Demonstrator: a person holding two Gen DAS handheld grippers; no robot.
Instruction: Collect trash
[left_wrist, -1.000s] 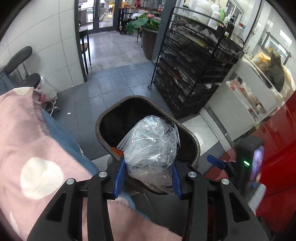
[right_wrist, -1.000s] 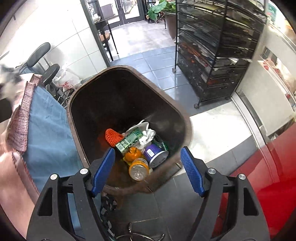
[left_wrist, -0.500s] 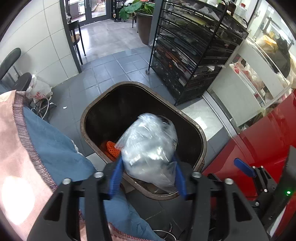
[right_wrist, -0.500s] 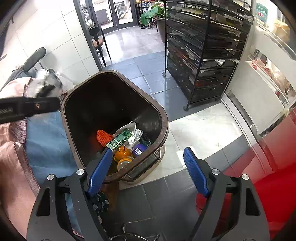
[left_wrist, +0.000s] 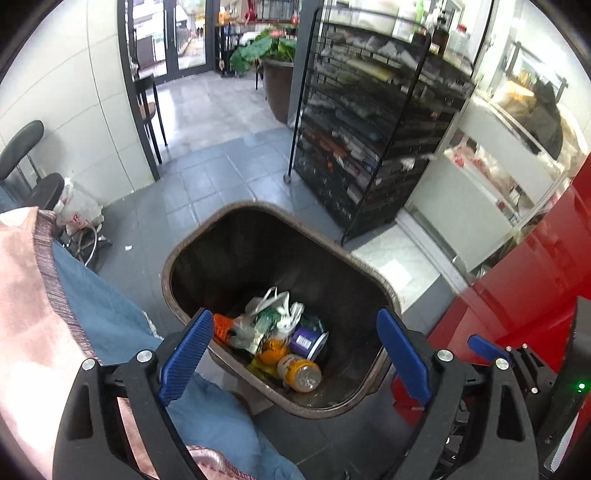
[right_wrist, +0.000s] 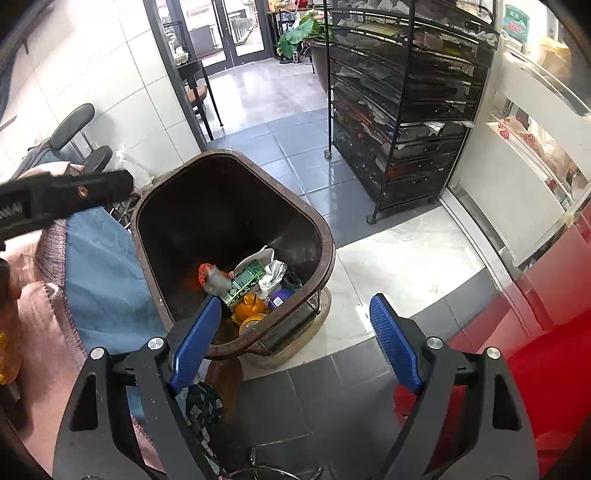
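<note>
A dark brown trash bin (left_wrist: 229, 216) stands on the tiled floor, and my left gripper (left_wrist: 293, 318) hangs over its near rim. The jaws are opening wide and nothing is between them. A crumpled clear plastic bag (left_wrist: 242, 332) lies inside on the trash, beside an orange net (left_wrist: 221, 328), a purple cup (left_wrist: 306, 339) and an orange-lidded bottle (left_wrist: 301, 373). My right gripper (right_wrist: 295, 301) hovers at the bin's (right_wrist: 328, 251) near right corner. Its jaws are also opening and hold nothing. The left gripper's black body (right_wrist: 66, 195) shows at the left of the right wrist view.
A black wire rack (left_wrist: 369, 129) on castors stands behind the bin to the right, with a red surface (left_wrist: 517, 295) at near right. The person's pink garment and blue jeans (left_wrist: 103, 314) press against the bin's left side. A black stool (left_wrist: 33, 177) and white bag (left_wrist: 79, 214) sit by the wall.
My left gripper opened and let go of the clear plastic bag, which dropped into the bin. The right gripper drew back from the bin, rose a little, and opened slightly wider.
</note>
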